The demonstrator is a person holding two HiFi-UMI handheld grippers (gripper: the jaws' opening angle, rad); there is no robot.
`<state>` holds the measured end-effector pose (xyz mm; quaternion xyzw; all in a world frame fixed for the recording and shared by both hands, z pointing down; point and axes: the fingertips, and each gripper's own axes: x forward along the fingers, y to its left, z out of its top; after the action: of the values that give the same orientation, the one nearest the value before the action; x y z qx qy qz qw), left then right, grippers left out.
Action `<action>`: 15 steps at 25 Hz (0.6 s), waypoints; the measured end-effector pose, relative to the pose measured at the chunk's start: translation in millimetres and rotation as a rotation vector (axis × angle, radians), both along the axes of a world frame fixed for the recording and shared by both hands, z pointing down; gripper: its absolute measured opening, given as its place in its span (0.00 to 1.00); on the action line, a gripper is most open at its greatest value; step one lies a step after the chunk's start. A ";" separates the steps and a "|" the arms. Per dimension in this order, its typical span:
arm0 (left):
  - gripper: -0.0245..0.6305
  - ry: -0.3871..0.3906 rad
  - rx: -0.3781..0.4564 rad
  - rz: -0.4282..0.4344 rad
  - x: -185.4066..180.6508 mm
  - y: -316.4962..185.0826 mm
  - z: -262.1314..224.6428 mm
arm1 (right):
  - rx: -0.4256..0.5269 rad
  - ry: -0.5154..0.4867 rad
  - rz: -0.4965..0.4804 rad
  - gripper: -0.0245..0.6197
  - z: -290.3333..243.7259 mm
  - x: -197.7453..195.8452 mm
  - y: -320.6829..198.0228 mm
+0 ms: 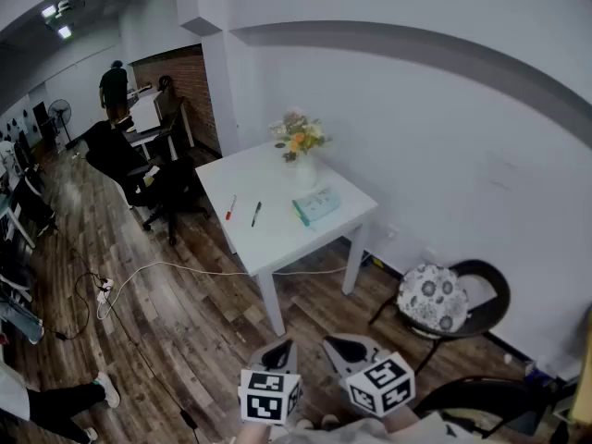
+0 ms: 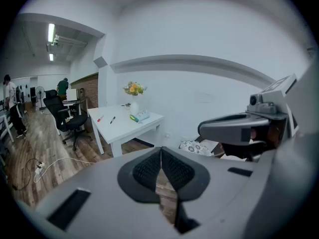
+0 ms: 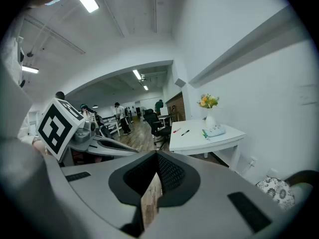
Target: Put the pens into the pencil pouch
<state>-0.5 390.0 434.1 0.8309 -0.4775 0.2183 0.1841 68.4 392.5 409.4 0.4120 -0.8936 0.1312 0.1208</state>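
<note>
— Where are the pens?

— Both lie on the white surface point(image 1: 277, 234), well ahead of the grippers. In the head view the red pen point(image 1: 230, 208) is on the left and the black pen point(image 1: 256, 214) just beside it on the right; they lie apart, not touching.

— And the pencil pouch?

— The pencil pouch point(image 1: 317, 205) lies flat on the same surface, to the right of the black pen, on the side nearer the wall. A vase of flowers point(image 1: 301, 151) stands just behind it.

— What are the grippers doing?

— The left gripper point(image 2: 161, 167) has its jaws pressed together with nothing between them; only wooden floor point(image 1: 176, 322) shows through the gap below the pads. The right gripper point(image 3: 155, 176) is likewise closed and empty.

— How do they sit relative to the pens?

— Both are at the bottom edge of the head view, side by side above the floor, well apart from the surface. Each gripper view shows the surface small and far off, the pens and pouch on top of it.

— Anything in between?

— Open floor, with a white cable point(image 1: 185, 268) trailing across it. A chair point(image 1: 433, 296) with a flowered cushion stands to the right, by the wall.
</note>
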 end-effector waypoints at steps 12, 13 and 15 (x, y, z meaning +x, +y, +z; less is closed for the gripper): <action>0.05 0.031 0.057 -0.003 -6.3 -1.3 -5.2 | -0.034 0.053 -0.012 0.05 5.0 -13.1 12.4; 0.05 0.036 0.082 -0.001 -7.5 -2.3 -8.4 | -0.031 0.051 -0.019 0.05 4.9 -16.0 12.6; 0.05 0.056 0.122 0.007 -8.9 -3.9 -14.4 | -0.020 0.044 -0.020 0.05 4.1 -20.0 10.9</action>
<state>-9.4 386.1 419.7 0.8479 -0.4818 0.1664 0.1458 48.4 403.4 413.5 0.4044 -0.8935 0.1300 0.1459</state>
